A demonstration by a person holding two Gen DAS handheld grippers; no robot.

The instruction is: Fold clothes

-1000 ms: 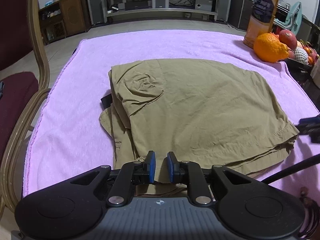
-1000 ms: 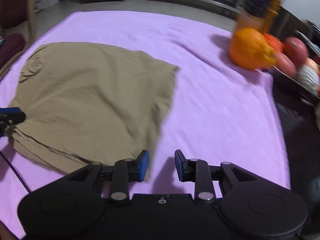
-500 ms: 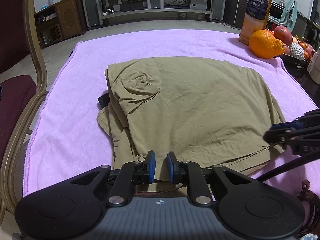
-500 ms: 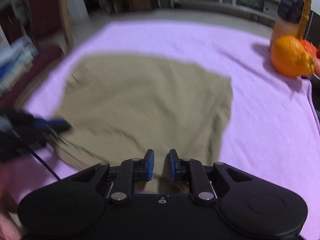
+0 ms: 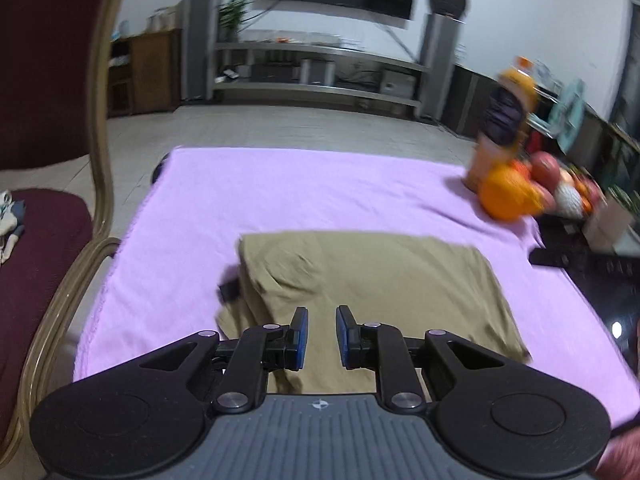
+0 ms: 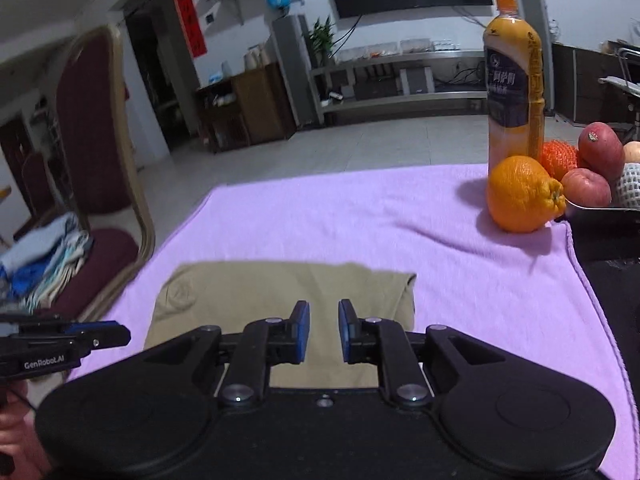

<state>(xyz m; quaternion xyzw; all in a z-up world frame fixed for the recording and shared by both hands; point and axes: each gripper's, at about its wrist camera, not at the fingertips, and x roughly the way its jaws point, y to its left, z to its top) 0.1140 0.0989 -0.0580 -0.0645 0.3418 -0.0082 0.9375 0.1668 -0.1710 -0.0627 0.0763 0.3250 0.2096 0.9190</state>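
Left wrist: both tongs pinch near hem of shorts, lifting it to fold toward bottle.

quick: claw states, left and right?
Left claw: closed on the near edge of the khaki garment.
Right claw: closed on the same garment's near edge.
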